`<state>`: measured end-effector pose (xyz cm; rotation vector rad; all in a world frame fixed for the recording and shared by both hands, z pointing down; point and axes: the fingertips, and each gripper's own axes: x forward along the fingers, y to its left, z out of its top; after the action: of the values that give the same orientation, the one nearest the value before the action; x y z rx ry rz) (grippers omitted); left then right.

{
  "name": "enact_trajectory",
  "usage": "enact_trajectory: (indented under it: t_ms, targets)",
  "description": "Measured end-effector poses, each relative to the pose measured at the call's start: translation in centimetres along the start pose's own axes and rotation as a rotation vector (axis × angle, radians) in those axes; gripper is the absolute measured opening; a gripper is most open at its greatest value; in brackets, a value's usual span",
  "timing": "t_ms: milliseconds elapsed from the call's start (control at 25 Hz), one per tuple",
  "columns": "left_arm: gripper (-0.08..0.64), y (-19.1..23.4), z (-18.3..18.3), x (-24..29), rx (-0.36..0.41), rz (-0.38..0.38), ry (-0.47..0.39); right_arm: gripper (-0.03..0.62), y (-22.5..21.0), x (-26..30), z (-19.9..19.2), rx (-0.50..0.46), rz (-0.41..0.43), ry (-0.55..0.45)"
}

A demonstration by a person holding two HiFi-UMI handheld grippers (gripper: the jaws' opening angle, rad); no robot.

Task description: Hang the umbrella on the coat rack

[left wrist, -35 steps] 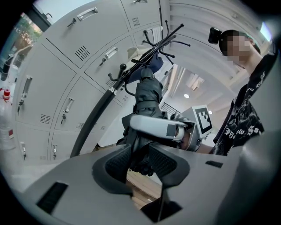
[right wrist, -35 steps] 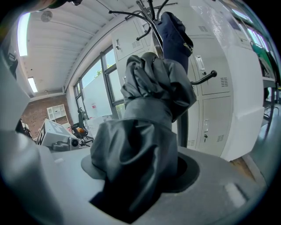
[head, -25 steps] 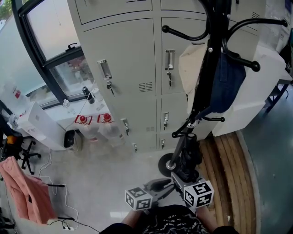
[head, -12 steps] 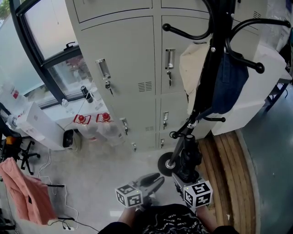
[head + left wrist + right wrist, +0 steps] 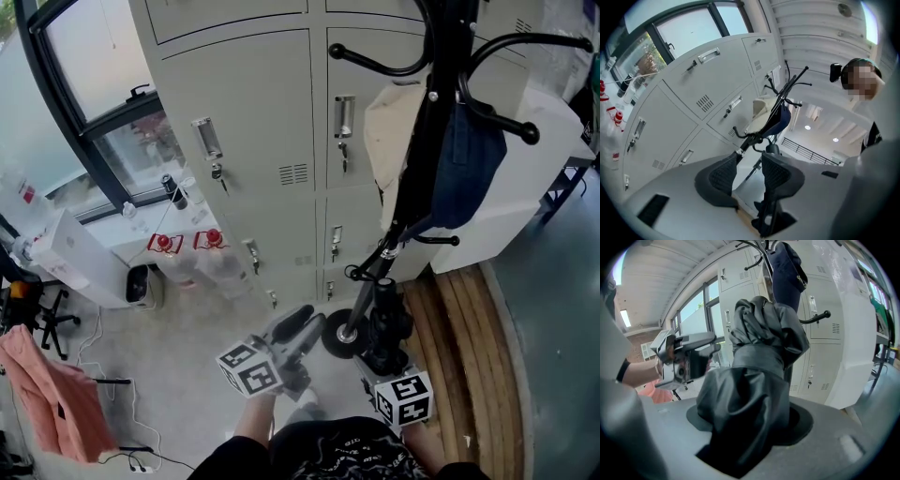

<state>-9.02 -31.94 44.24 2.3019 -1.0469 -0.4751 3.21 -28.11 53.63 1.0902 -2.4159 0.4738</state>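
Note:
A folded black umbrella [image 5: 385, 319] stands upright in my right gripper [image 5: 380, 352], whose jaws are shut on its fabric body [image 5: 752, 380]; the right gripper [image 5: 750, 414] sits low in the head view beside the coat rack's foot. The black coat rack [image 5: 433, 131] rises just behind, with curved hooks [image 5: 375, 67] at the top and short pegs [image 5: 439, 241] lower down. My left gripper [image 5: 298, 326] hovers to the left of the umbrella, apart from it. Its jaws have just been opening and stand open with nothing between them [image 5: 747, 174]. It also shows in the right gripper view as the left gripper [image 5: 686, 357].
A navy bag [image 5: 471, 155] and a cream bag [image 5: 389, 127] hang on the rack. Grey lockers [image 5: 272, 141] stand behind it. A white cabinet [image 5: 525, 187] and wooden boards [image 5: 469, 356] are at the right. The rack's round base [image 5: 334, 339] sits on the floor. Bottles [image 5: 211, 258] stand by the window.
My left gripper has moved left and upward, away from the right gripper and the umbrella, and its jaws stand wider. The right gripper and umbrella have kept still.

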Motion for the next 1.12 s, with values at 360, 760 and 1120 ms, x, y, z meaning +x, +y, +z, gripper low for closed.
enact_trajectory:
  t_ms: [360, 760, 1120]
  targets:
    - [0.161, -0.3, 7.9, 6.8, 0.078, 0.037, -0.089, 0.296, -0.2, -0.1, -0.4, -0.022, -0.029, 0.017]
    - [0.160, 0.1, 5.4, 8.6, 0.110, 0.040, 0.054, 0.296, -0.3, -0.2, -0.5, -0.001, -0.044, 0.015]
    - [0.160, 0.7, 4.3, 8.5, 0.094, 0.054, 0.072, 0.296, -0.7, 0.1, -1.5, 0.015, -0.056, 0.038]
